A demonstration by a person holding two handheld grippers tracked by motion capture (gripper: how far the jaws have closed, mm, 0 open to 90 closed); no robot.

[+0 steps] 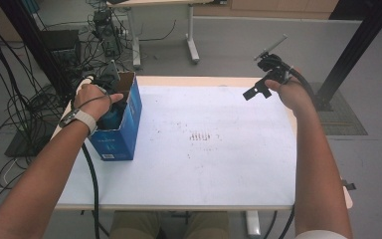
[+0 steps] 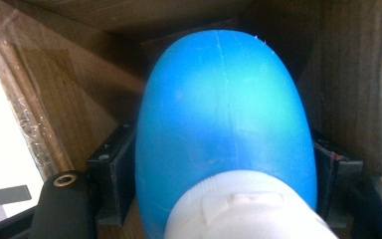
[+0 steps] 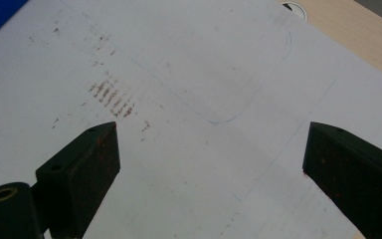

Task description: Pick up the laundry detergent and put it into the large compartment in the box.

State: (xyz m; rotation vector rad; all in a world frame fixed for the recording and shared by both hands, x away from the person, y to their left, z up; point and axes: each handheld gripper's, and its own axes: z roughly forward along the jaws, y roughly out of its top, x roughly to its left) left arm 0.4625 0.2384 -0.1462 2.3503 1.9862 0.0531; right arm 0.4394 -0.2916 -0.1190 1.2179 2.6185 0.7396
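Inside the open blue cardboard box [image 1: 122,117] at nine o'clock on the worktop [image 1: 214,164], a smooth, likely slippery blue plastic bottle [image 2: 224,124] is clamped by the left gripper [image 2: 224,169], while the right gripper [image 3: 211,164] is held wide open and empty.

box [image 1: 124,129]: blue outside, brown cardboard inside | bottle [image 2: 224,129]: bright blue, white cap [image 2: 248,211] | table [image 1: 219,164]: white sheet with rusty-brown smudges (faint blue pen outlines too); pale wood edge | right gripper [image 3: 211,164]: black, reddish specks on the pads
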